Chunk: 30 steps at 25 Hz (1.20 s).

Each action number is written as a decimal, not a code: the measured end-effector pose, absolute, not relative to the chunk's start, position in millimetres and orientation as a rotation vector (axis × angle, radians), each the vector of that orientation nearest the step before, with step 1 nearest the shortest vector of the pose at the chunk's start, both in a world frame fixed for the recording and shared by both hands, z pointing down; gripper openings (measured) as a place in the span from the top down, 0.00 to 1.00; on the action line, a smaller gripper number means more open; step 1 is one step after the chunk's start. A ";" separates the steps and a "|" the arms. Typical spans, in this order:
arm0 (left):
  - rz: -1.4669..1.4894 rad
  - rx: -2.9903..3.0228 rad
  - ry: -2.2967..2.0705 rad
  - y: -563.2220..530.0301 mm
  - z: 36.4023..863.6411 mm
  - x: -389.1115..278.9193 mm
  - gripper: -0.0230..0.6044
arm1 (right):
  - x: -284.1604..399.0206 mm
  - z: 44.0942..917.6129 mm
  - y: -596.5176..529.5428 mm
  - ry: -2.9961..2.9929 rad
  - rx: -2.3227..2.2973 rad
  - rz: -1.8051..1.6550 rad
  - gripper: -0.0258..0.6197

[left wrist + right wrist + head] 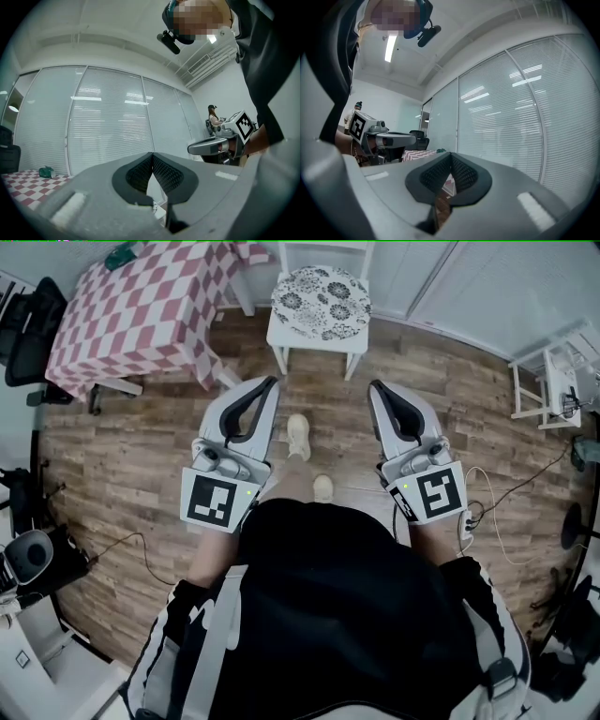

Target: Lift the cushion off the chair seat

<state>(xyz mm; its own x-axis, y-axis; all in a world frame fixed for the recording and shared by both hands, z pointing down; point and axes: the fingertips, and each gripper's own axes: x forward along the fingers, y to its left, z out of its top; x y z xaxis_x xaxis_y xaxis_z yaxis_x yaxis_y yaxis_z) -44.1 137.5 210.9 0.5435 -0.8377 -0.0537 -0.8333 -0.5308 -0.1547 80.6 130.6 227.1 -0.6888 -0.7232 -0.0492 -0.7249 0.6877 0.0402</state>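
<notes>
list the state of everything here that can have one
chair: upright
cushion: flat on the chair seat, untouched
left claw: shut, empty
right claw: shut, empty

Cushion [322,302]: white, black floral print. Chair [281,332]: white. Tablecloth [141,310]: pink-and-white checks. Floor [141,456]: brown wood planks. Tongs [273,382] [373,387]: grey, black pads.
</notes>
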 end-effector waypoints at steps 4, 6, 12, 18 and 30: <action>-0.024 -2.627 1.406 124.7 215.4 -45.4 0.96 | 76.8 226.6 123.3 2.850 -1.251 0.080 0.96; -0.007 -2.635 1.392 114.2 214.4 -43.9 0.96 | 77.1 224.4 117.3 2.846 -1.265 0.083 0.96; 0.028 -2.629 1.334 79.0 204.3 -38.8 0.96 | 82.4 220.5 88.3 2.822 -1.318 0.122 0.96; 0.021 -2.639 1.318 45.3 207.0 -41.4 0.96 | 79.8 220.8 58.4 2.817 -1.336 0.135 0.96; -0.008 -2.664 1.314 -14.0 220.9 -46.8 0.96 | 76.1 234.1 -1.4 2.820 -1.358 0.106 0.96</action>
<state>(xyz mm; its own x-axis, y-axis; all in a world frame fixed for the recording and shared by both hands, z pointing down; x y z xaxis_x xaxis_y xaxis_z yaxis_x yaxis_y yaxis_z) -46.8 -14.0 220.9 0.6115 -0.7881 -0.0704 -0.7872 -0.5968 -0.1554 76.1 -1.4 234.1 -0.6241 -0.7804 -0.0381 -0.7810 0.6219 0.0565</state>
